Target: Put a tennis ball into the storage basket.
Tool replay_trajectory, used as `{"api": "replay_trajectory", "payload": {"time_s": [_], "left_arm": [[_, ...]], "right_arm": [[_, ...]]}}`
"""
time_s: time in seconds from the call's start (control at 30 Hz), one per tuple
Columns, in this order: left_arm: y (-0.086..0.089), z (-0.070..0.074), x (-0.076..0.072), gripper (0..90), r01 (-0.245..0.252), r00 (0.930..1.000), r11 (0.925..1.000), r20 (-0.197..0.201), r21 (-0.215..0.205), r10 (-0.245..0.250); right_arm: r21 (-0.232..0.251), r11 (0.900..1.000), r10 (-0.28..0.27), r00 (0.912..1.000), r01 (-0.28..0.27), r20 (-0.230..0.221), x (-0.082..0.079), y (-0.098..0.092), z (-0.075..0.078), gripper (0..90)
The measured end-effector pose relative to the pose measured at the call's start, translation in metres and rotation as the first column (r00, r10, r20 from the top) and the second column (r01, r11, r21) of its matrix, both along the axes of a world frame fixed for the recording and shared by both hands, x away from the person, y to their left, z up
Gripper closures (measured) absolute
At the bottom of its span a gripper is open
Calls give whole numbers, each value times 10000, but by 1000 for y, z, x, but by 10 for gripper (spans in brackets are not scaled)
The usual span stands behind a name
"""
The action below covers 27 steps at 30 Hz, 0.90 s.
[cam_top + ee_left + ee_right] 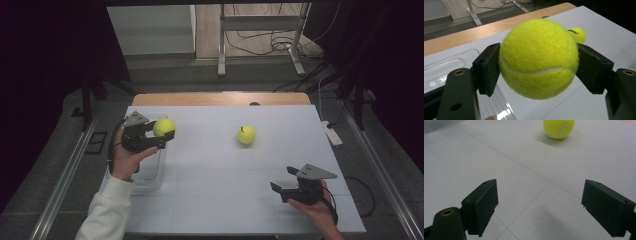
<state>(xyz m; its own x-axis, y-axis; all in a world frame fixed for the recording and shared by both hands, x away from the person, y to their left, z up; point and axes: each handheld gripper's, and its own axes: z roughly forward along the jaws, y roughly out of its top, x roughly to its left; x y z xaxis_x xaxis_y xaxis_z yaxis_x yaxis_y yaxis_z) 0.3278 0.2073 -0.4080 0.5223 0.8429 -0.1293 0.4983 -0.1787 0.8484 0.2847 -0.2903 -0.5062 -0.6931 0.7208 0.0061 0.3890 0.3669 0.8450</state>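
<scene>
A yellow-green tennis ball [537, 58] sits between the black pads of my left gripper [540, 68], which is shut on it. In the high view this gripper [162, 130] holds the ball [164, 126] in the air above the far end of a clear plastic tray [150, 172] at the table's left. A second tennis ball [246, 134] rests on the white table surface right of centre; it is also in the left gripper view [577, 34] and the right gripper view [559, 127]. My right gripper [282, 178] stays near the front right, open [546, 207], nothing between its jaws.
The clear tray [451, 62] lies along the left edge of the white mat [215, 190]. A strip of wooden tabletop [220, 98] runs along the far edge. Beyond it stand a metal frame [260, 30] and floor cables.
</scene>
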Motion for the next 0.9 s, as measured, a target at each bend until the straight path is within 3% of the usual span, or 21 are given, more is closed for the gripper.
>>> {"api": "replay_trajectory", "payload": {"time_s": [0.9], "left_arm": [[26,-8,16,272,-839,9961,9965,-290,-45,838]], "right_arm": [[-8,10000,-2,10000,2,-6,0,0,0,142]]}}
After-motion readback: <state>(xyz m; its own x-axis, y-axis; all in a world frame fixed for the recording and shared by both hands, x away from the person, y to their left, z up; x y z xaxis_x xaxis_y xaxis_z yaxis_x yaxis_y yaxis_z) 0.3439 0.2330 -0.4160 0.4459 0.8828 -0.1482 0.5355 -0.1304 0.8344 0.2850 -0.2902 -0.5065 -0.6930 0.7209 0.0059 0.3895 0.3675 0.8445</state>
